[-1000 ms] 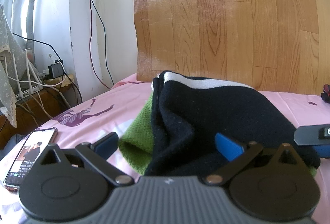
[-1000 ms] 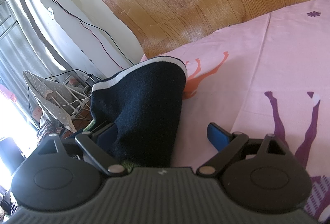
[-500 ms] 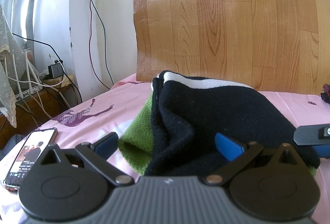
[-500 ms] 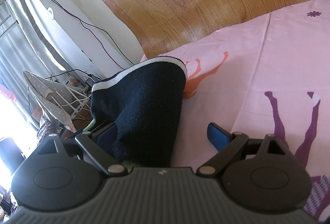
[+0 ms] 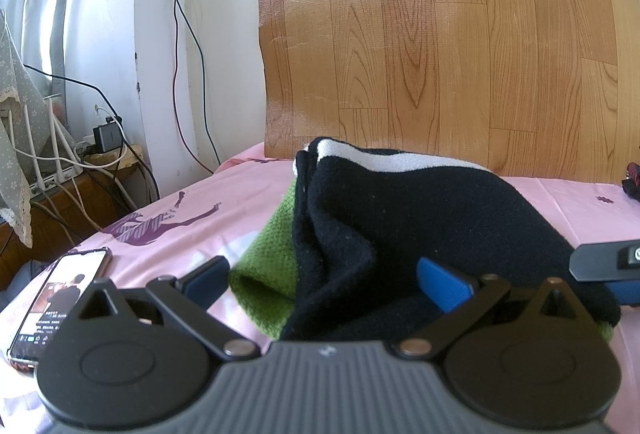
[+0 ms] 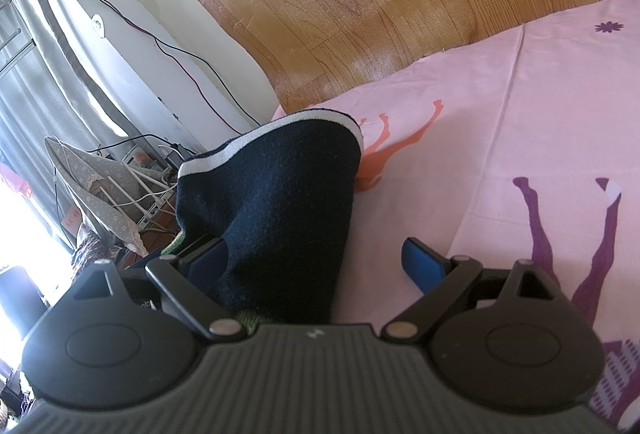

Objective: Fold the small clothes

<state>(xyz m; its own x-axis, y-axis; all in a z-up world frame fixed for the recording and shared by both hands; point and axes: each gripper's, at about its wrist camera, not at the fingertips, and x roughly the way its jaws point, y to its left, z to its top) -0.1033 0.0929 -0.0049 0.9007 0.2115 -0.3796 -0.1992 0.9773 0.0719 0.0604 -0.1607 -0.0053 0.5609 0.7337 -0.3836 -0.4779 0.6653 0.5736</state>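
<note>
Your biggest risk here is undoing the fold. The dark garment (image 5: pixel 420 226) sits bunched on the pink bed sheet (image 6: pixel 540 106), its white-striped hem (image 5: pixel 396 158) toward the wood-grain panel (image 5: pixel 460 34), with a green knit piece (image 5: pixel 272 262) showing beneath it on its left. If you close either tool now you may pinch both layers together, and lifting would then drag the green piece along and spoil the stack. The fleece also looks thick and loose, so a shallow bite could slip off. Mind the phone (image 5: pixel 60 298) lying on the sheet to your left; a sweep that way could knock it.

Your left tool (image 5: pixel 324 278) stands wide open, its blue fingers on either side of the near edge of the pile, the cloth lying between them but not clamped. Your right tool (image 6: pixel 316 258) is just as wide, its left finger against the dark cloth, the right one over bare sheet. Neither holds anything.
</note>
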